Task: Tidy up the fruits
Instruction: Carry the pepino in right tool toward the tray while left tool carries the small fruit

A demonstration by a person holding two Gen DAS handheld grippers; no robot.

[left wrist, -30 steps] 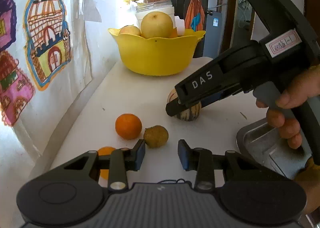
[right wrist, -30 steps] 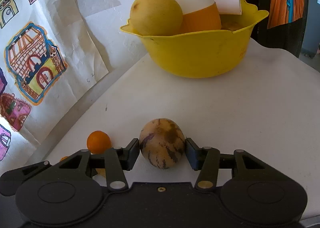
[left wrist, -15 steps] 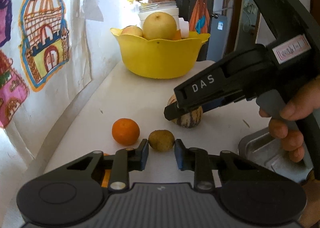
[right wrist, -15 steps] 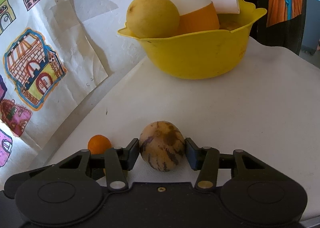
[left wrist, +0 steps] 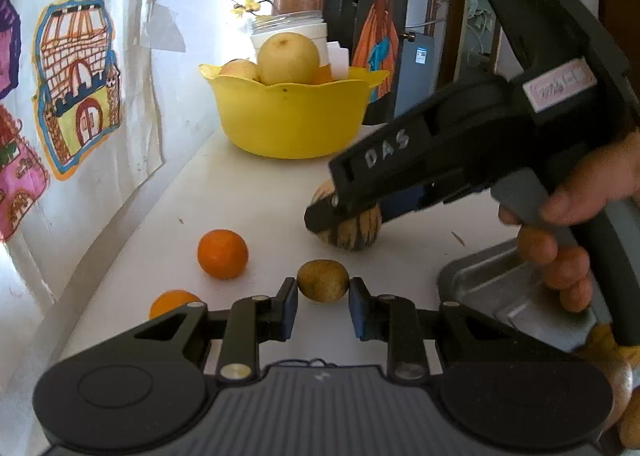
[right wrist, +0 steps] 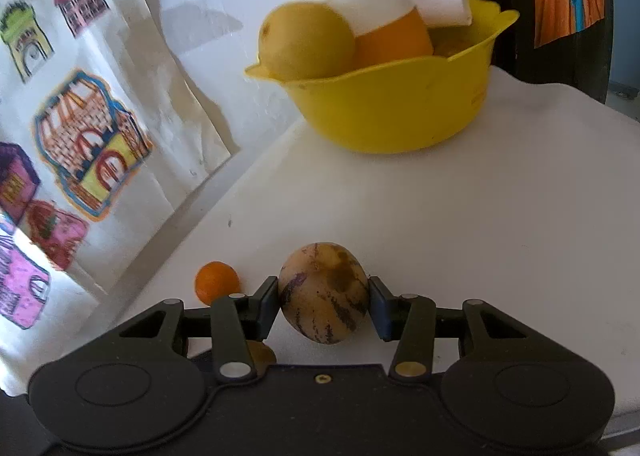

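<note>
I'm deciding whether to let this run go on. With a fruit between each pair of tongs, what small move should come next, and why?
Probably lift both straight up a little. The left tongs are shut on the small brown fruit, and the right tongs, which have just been closing, press the striped fruit on both sides. Both fruits sit low over the white table, short of the yellow bowl.

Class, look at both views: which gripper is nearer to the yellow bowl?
Right. The right gripper, shut on the striped fruit, sits closer to the yellow bowl; the left gripper, gripping the small brown fruit, sits farther back.
</note>
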